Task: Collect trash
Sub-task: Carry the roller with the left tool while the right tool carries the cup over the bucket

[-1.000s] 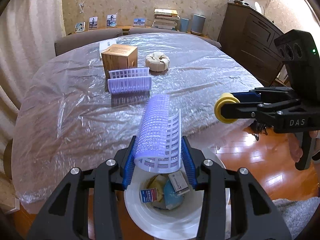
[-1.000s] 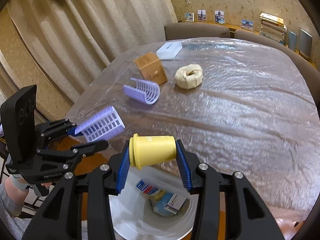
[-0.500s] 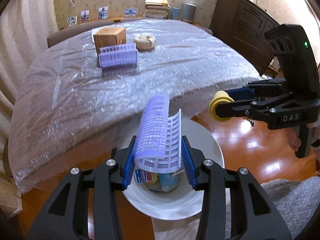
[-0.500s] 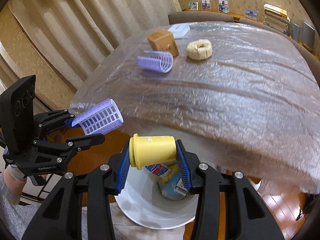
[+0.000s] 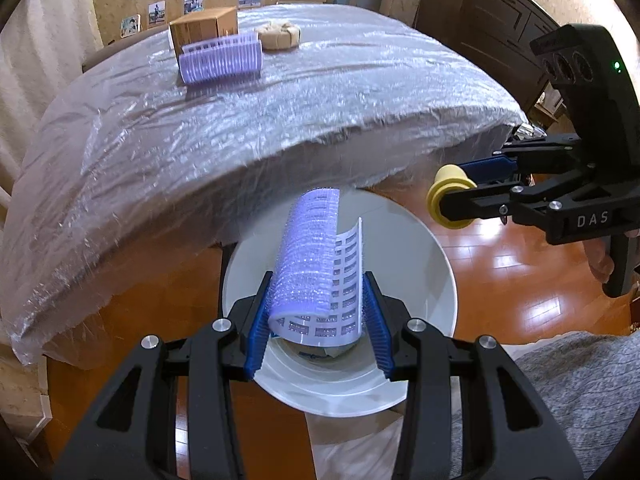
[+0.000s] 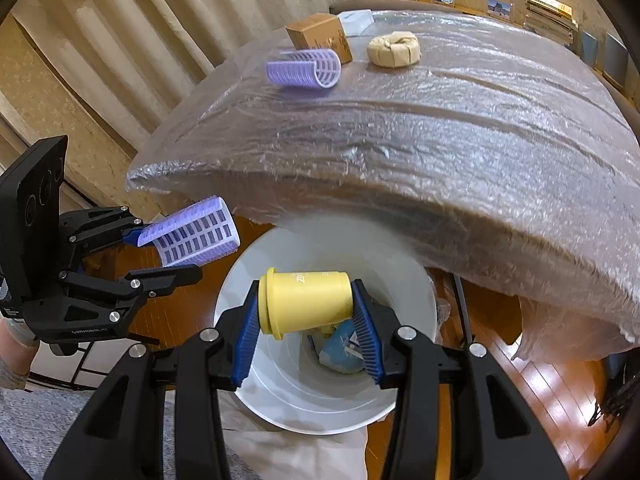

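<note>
My left gripper (image 5: pixel 316 320) is shut on a purple hair roller (image 5: pixel 316 264) and holds it above the white trash bin (image 5: pixel 432 264). It also shows in the right wrist view (image 6: pixel 192 236). My right gripper (image 6: pixel 306 320) is shut on a yellow cup (image 6: pixel 306 304), held sideways over the same bin (image 6: pixel 280 384). The cup also shows in the left wrist view (image 5: pixel 448 196), right of the bin. Trash lies in the bin's bottom (image 6: pixel 340 348). A second purple roller (image 5: pixel 220 60) lies on the table.
The plastic-covered table (image 5: pixel 320 112) stands beyond the bin, its near edge just above the bin's rim. On it are a brown box (image 5: pixel 200 28) and a beige ring-shaped bundle (image 5: pixel 280 36). A dark cabinet (image 5: pixel 500 20) stands at the right. A grey rug (image 5: pixel 580 380) lies on the wood floor.
Both grippers have drawn back from the table and dropped lower over the bin, each still holding its item. The bin now fills more of both views.
</note>
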`<action>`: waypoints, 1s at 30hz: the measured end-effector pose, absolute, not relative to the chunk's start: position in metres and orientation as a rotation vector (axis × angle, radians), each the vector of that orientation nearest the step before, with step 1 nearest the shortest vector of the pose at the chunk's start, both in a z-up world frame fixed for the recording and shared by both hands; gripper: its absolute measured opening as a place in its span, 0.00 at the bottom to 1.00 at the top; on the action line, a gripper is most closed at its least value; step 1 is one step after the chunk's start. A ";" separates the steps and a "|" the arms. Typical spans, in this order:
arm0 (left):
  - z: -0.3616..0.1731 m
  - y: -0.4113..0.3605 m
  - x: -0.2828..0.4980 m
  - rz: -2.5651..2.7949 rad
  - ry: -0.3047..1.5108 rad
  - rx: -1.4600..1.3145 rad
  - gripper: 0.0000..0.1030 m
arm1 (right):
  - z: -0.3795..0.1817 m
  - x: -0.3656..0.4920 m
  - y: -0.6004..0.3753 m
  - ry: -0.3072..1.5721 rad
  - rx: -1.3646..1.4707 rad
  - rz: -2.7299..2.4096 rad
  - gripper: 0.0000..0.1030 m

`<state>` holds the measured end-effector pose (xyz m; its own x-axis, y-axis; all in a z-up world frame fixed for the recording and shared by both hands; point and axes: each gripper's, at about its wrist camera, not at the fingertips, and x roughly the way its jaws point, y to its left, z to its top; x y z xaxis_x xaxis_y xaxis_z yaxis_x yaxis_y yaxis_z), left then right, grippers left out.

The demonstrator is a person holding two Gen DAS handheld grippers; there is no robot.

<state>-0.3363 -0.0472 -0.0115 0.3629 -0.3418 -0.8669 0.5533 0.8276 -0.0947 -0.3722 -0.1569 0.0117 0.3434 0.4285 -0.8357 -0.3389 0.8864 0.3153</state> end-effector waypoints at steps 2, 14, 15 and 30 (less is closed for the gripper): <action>-0.017 -0.047 -0.336 -0.581 1.066 0.234 0.43 | 0.009 -0.373 -0.156 1.122 0.089 0.497 0.42; -0.052 -0.044 -0.334 -0.564 1.136 0.268 0.43 | -0.018 -0.368 -0.141 1.169 0.048 0.472 0.42; -0.054 -0.043 -0.333 -0.562 1.142 0.269 0.43 | -0.019 -0.367 -0.140 1.172 0.048 0.471 0.42; -0.087 -0.042 -0.318 -0.545 1.195 0.291 0.43 | -0.048 -0.361 -0.126 1.203 -0.005 0.446 0.42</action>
